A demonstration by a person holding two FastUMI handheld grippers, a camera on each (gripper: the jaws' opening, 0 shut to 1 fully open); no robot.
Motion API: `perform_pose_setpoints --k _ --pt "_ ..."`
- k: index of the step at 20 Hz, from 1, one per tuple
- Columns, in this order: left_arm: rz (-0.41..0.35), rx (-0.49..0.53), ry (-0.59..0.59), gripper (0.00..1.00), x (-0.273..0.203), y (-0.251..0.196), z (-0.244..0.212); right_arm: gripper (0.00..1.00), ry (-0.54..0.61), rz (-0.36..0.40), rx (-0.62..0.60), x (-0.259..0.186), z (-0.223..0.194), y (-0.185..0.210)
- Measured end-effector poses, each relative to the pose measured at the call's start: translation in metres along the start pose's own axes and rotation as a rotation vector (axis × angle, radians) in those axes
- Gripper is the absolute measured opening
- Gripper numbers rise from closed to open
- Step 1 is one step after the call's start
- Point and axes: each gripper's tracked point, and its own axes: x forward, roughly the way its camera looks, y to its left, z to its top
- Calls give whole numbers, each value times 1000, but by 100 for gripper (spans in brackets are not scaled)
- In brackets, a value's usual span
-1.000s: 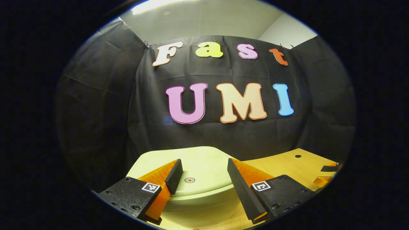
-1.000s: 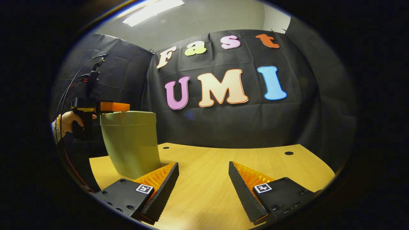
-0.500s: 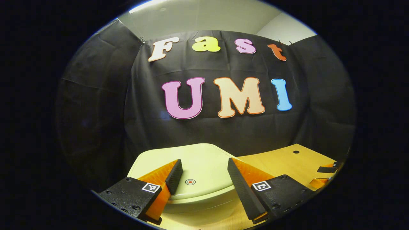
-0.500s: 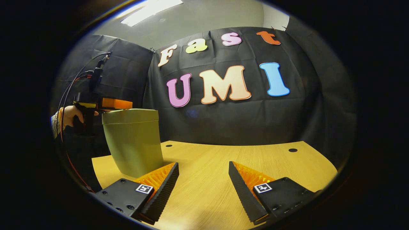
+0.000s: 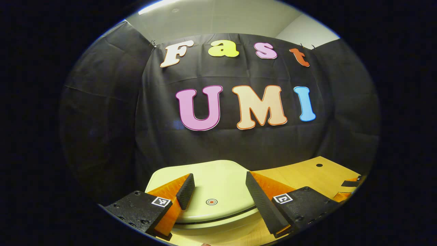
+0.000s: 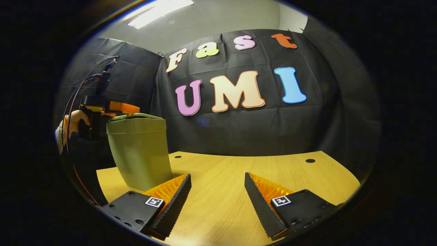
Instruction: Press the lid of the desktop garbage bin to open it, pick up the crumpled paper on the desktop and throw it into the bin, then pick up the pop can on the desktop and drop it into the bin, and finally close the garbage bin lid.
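Observation:
The pale green bin (image 6: 140, 153) stands on the left of the wooden table (image 6: 239, 167). Its lid (image 5: 218, 191), marked with a small red target (image 5: 211, 202), sits slightly raised, with a dark gap under its front rim. My left gripper (image 5: 218, 177) is open just above the lid, one finger on each side of the target. In the right gripper view the left gripper (image 6: 114, 107) hovers at the lid's (image 6: 136, 117) near edge, held by a hand (image 6: 73, 123). My right gripper (image 6: 216, 177) is open low over the table, with nothing between its fingers.
Two round cable holes (image 6: 310, 160) (image 6: 177, 156) sit near the table's far edge, against the black cloth wall. In the left gripper view the right gripper (image 5: 348, 188) shows at the far right over the table (image 5: 307, 174).
The lid has lifted a little from the bin's rim, showing a gap. The left gripper has risen slightly above it. The right gripper has hardly moved.

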Motion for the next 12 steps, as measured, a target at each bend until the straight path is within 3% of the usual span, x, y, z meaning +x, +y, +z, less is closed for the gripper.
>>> perform_pose_setpoints --k 12 --pt "36 -38 37 94 -5 10 -19 99 -1 5 2 0 0 1"
